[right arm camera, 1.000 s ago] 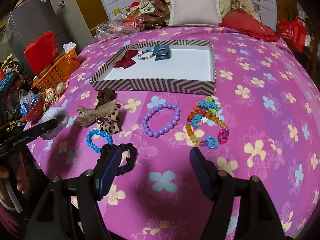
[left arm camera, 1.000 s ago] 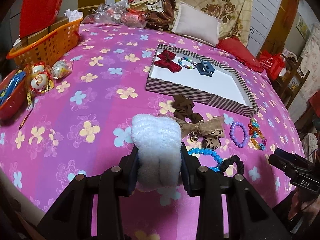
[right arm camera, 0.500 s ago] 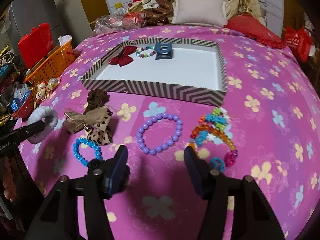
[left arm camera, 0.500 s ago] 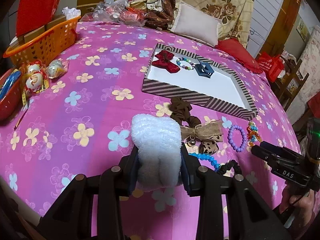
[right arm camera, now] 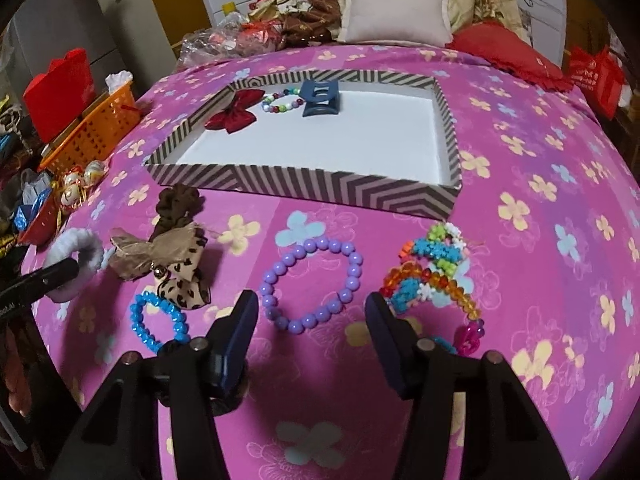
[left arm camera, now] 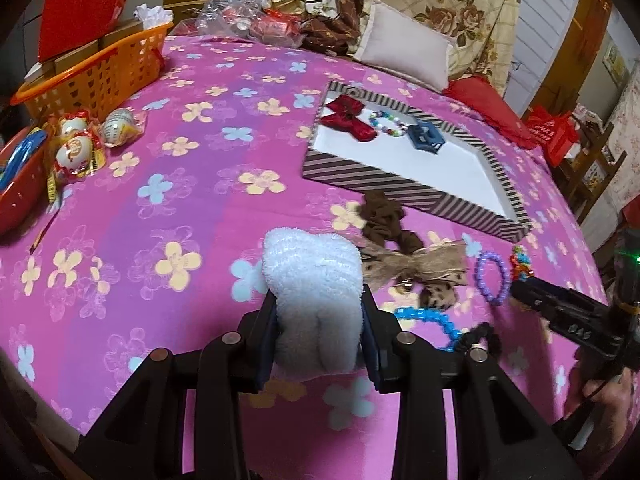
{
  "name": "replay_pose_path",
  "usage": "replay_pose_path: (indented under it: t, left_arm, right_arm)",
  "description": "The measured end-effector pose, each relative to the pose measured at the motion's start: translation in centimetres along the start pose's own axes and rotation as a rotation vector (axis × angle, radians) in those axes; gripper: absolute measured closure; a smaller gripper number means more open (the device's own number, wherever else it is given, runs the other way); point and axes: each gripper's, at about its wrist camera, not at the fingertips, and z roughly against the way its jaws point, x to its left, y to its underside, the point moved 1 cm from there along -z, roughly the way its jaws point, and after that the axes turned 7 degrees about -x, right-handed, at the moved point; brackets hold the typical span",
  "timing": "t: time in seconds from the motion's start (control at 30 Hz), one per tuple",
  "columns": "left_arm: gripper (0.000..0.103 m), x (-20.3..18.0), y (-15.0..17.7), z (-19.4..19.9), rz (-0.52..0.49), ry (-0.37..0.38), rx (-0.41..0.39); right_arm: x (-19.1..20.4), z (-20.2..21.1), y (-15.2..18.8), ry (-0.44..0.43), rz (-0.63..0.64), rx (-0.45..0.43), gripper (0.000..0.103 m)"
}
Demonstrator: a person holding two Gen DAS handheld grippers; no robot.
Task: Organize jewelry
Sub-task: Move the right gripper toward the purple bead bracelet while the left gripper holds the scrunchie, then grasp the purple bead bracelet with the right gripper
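My left gripper (left arm camera: 320,332) is shut on a fluffy white scrunchie (left arm camera: 316,280) and holds it above the pink cloth; it also shows in the right wrist view (right arm camera: 76,256). My right gripper (right arm camera: 312,320) is open, just in front of a purple bead bracelet (right arm camera: 312,284). A striped tray (right arm camera: 304,190) holds a red bow (right arm camera: 232,114), a multicoloured bead bracelet (right arm camera: 282,100) and a blue hair claw (right arm camera: 320,98). On the cloth lie a brown scrunchie (right arm camera: 176,204), a leopard bow (right arm camera: 172,260), a blue bracelet (right arm camera: 158,322), a black hair tie (left arm camera: 480,336) and colourful bracelets (right arm camera: 432,276).
An orange basket (left arm camera: 92,76) with a red box stands at the far left. Wrapped eggs (left arm camera: 76,148) and a red bowl (left arm camera: 20,192) lie near the left edge. Pillows (right arm camera: 394,14) and clutter line the back.
My right gripper has moved forward over the black hair tie toward the purple bracelet. My left gripper still holds the white scrunchie and has shifted slightly.
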Motion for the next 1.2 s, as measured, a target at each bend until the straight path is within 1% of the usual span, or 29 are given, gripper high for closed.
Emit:
replay_pose_path:
  t: [0.07, 0.1, 0.13, 0.17, 0.2, 0.27, 0.4, 0.53, 0.7, 0.83, 0.97, 1.0, 1.07, 1.1, 1.2]
  left_arm:
    - [0.073, 0.6, 0.2, -0.7, 0.001, -0.021, 0.031]
    - [0.070, 1.0, 0.3, -0.9, 0.012, -0.018, 0.040]
    - [0.070, 1.2, 0.3, -1.0, 0.021, -0.005, 0.043]
    - [0.068, 1.5, 0.3, -1.0, 0.036, 0.031, 0.046]
    - [0.063, 1.7, 0.3, -1.0, 0.046, 0.053, 0.049]
    - [0.059, 2.1, 0.2, -0.6, 0.064, 0.072, 0.039]
    - [0.059, 1.9, 0.1, 0.5, 0.039, 0.072, 0.030]
    - [0.059, 1.3, 0.4, 1.1, -0.018, 0.018, 0.032]
    - [0.059, 1.3, 0.6, 1.1, -0.018, 0.014, 0.040]
    - [0.059, 1.4, 0.8, 0.5, -0.008, 0.017, 0.049]
    - [0.059, 1.3, 1.0, 0.0, -0.004, 0.018, 0.058]
    - [0.059, 1.3, 1.0, -0.1, -0.005, 0.018, 0.061]
    - [0.059, 1.3, 1.0, -0.5, -0.009, 0.016, 0.068]
    - [0.059, 1.2, 1.1, -0.6, -0.010, 0.014, 0.071]
    - [0.059, 1.3, 1.2, -1.3, -0.007, 0.009, 0.084]
  right_arm:
    - [-0.1, 0.0, 0.0, -0.006, -0.008, 0.003, 0.044]
    - [-0.2, 0.0, 0.1, -0.006, -0.010, 0.003, 0.044]
    - [-0.2, 0.0, 0.1, -0.007, -0.012, 0.004, 0.044]
    - [-0.2, 0.0, 0.1, -0.008, -0.013, 0.006, 0.043]
    - [-0.2, 0.1, 0.1, -0.012, -0.015, 0.008, 0.042]
    - [-0.3, 0.2, 0.2, -0.017, -0.023, 0.006, 0.041]
    - [-0.3, 0.4, 0.4, -0.022, -0.023, 0.008, 0.040]
    - [-0.1, 0.2, 0.4, -0.018, -0.016, 0.013, 0.039]
    - [-0.3, 0.0, 0.3, -0.003, -0.009, 0.013, 0.039]
    - [-0.2, -0.7, -0.2, 0.027, 0.027, 0.017, 0.039]
    - [-0.2, -1.2, -0.8, 0.032, 0.055, 0.016, 0.039]
    - [-0.2, -1.4, -1.0, 0.035, 0.064, 0.016, 0.041]
    - [-0.3, -1.8, -1.2, 0.047, 0.078, 0.019, 0.050]
    - [-0.3, -2.1, -1.3, 0.051, 0.084, 0.024, 0.056]
    - [-0.4, -2.9, -1.5, 0.059, 0.112, 0.035, 0.066]
